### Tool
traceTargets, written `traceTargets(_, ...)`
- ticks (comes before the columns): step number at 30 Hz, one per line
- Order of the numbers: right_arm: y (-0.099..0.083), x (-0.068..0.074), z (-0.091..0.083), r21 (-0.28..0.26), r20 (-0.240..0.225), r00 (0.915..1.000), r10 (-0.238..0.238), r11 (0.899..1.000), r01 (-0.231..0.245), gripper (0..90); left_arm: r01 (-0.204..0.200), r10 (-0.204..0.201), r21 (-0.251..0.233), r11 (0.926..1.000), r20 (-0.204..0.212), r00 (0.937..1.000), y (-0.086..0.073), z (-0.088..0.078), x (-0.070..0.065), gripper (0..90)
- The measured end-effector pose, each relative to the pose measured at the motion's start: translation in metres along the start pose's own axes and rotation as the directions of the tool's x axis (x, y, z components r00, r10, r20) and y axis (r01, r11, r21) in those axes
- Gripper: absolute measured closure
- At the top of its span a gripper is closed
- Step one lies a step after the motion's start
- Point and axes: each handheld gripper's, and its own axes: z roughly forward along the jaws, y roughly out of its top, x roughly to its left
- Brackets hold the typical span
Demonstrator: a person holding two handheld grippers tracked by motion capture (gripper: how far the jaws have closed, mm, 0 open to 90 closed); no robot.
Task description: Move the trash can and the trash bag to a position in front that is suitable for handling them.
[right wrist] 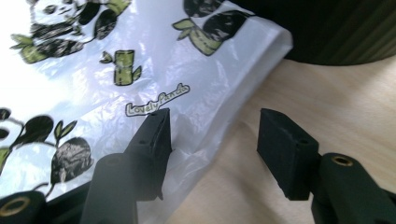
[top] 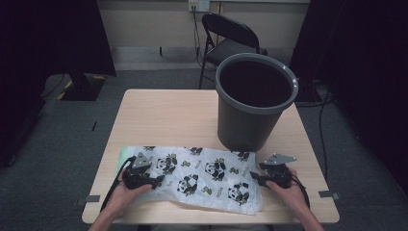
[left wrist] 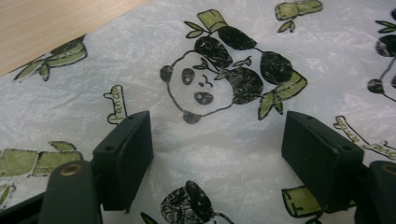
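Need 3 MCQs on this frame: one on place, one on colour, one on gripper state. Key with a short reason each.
1. Where does the bin stand?
A. on the table's far right part
B. on the floor left of the table
C. on the chair

2. What colour are the bamboo prints on the plastic bag?
A. red
B. green
C. blue

3. How do the jaws of the left gripper stand?
A. shut on the bag
B. shut on nothing
C. open, above the bag

Key:
1 A: in the high view the bin rests on the table, beyond the bag and toward the right edge.
2 B: the left gripper view shows green bamboo stalks and leaves beside black-and-white pandas.
3 C: the left gripper view shows a wide gap between the jaws, with the bag's print visible through it. The right gripper is open too, straddling the bag's edge.
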Motion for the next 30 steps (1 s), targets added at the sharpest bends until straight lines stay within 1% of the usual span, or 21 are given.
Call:
traceTargets(2, -0.001, 0.003, -0.001, 0.001, -0.015, 0.9998, -0.015, 1.000, 0.015, 44.6, 0.006, -0.006, -0.015, 0.9999, -0.008, 0.9999, 0.003, 0.005, 0.007, 24.1)
traceTargets(5, -0.002, 0.010, -0.003, 0.007, -0.039, 0.9986, -0.035, 0.999, 0.035, 44.7, 0.007, -0.007, 0.008, 0.9999, 0.000, 1.0000, 0.013, 0.008, 0.014, 24.4)
traceTargets(6, -0.002, 0.010, -0.003, 0.007, -0.039, 0.9986, -0.035, 0.999, 0.035, 44.7, 0.007, -0.007, 0.008, 0.9999, 0.000, 1.0000, 0.013, 0.008, 0.014, 24.3)
traceTargets(7, -0.002, 0.015, -0.004, 0.011, -0.065, 0.9962, -0.058, 0.998, 0.059, 44.6, 0.020, -0.020, -0.044, 0.9988, -0.011, 0.9997, 0.015, 0.002, 0.013, 24.5)
traceTargets(9, 0.000, 0.017, -0.005, 0.013, -0.092, 0.9923, -0.083, 0.996, 0.084, 42.7, 0.054, -0.053, -0.097, 0.9939, 0.012, 0.9985, 0.017, -0.010, 0.011, 26.0)
traceTargets(10, 0.002, 0.018, -0.007, -0.008, -0.092, 0.9922, -0.085, 0.996, 0.084, 41.1, 0.076, -0.074, -0.112, 0.9908, 0.024, 0.9970, 0.018, -0.017, 0.009, 26.4)
traceTargets(12, 0.010, 0.016, -0.010, -0.060, -0.072, 0.9948, -0.072, 0.996, 0.068, 39.6, 0.136, -0.131, -0.106, 0.9851, 0.047, 0.9902, 0.018, -0.028, 0.003, 27.1)
traceTargets(13, 0.014, 0.014, -0.010, -0.077, -0.063, 0.9959, -0.064, 0.995, 0.059, 39.6, 0.139, -0.133, -0.093, 0.9859, 0.066, 0.9888, 0.018, -0.032, -0.003, 27.1)
traceTargets(15, 0.021, 0.010, -0.006, -0.088, -0.053, 0.9965, -0.065, 0.994, 0.060, 39.0, 0.093, -0.086, -0.084, 0.9921, 0.080, 0.9931, 0.015, -0.038, -0.018, 27.3)
traceTargets(16, 0.024, 0.008, -0.003, -0.085, -0.051, 0.9966, -0.064, 0.995, 0.060, 38.0, 0.087, -0.079, -0.088, 0.9923, 0.093, 0.9925, 0.013, -0.041, -0.026, 27.9)
traceTargets(18, 0.029, 0.005, 0.005, -0.080, -0.041, 0.9968, -0.069, 0.995, 0.066, 37.7, 0.080, -0.068, -0.081, 0.9935, 0.138, 0.9880, 0.008, -0.041, -0.039, 29.7)
traceTargets(19, 0.032, 0.004, 0.010, -0.074, -0.036, 0.9966, -0.075, 0.995, 0.072, 37.7, 0.075, -0.064, -0.067, 0.9949, 0.152, 0.9863, 0.007, -0.040, -0.045, 30.5)
traceTargets(20, 0.032, 0.004, 0.010, -0.074, -0.036, 0.9966, -0.075, 0.995, 0.072, 37.7, 0.075, -0.064, -0.067, 0.9949, 0.152, 0.9863, 0.007, -0.040, -0.045, 30.7)
traceTargets(21, 0.037, 0.002, 0.017, -0.072, -0.021, 0.9970, -0.075, 0.995, 0.073, 37.8, 0.050, -0.041, -0.049, 0.9976, 0.157, 0.9867, 0.005, -0.037, -0.054, 30.7)
traceTargets(23, 0.041, 0.002, 0.016, -0.082, -0.028, 0.9967, -0.077, 0.994, 0.074, 37.7, 0.026, -0.021, -0.031, 0.9992, 0.179, 0.9836, 0.004, -0.033, -0.062, 31.0)
traceTargets(24, 0.041, 0.003, 0.015, -0.086, -0.029, 0.9964, -0.080, 0.993, 0.077, 37.7, 0.026, -0.021, -0.031, 0.9992, 0.179, 0.9836, 0.004, -0.033, -0.062, 31.7)
traceTargets(25, 0.040, 0.003, 0.015, -0.081, -0.029, 0.9963, -0.081, 0.994, 0.078, 37.6, -0.028, 0.026, 0.008, 0.9996, 0.171, 0.9849, 0.001, -0.025, -0.067, 32.7)
traceTargets(27, 0.037, 0.003, 0.018, -0.061, -0.033, 0.9959, -0.084, 0.995, 0.082, 37.7, -0.024, 0.019, 0.035, 0.9991, 0.158, 0.9873, -0.001, -0.019, -0.067, 33.1)
traceTargets(28, 0.035, 0.004, 0.020, -0.044, -0.038, 0.9954, -0.088, 0.995, 0.086, 38.1, -0.033, 0.026, 0.044, 0.9985, 0.151, 0.9882, -0.002, -0.017, -0.067, 33.5)
traceTargets(29, 0.032, 0.004, 0.022, -0.024, -0.048, 0.9944, -0.094, 0.995, 0.093, 38.3, -0.046, 0.038, 0.052, 0.9976, 0.137, 0.9898, -0.003, -0.015, -0.066, 33.8)
traceTargets(30, 0.031, 0.005, 0.024, 0.003, -0.060, 0.9928, -0.103, 0.995, 0.104, 38.3, -0.071, 0.065, 0.049, 0.9963, 0.122, 0.9904, -0.004, -0.015, -0.065, 33.6)
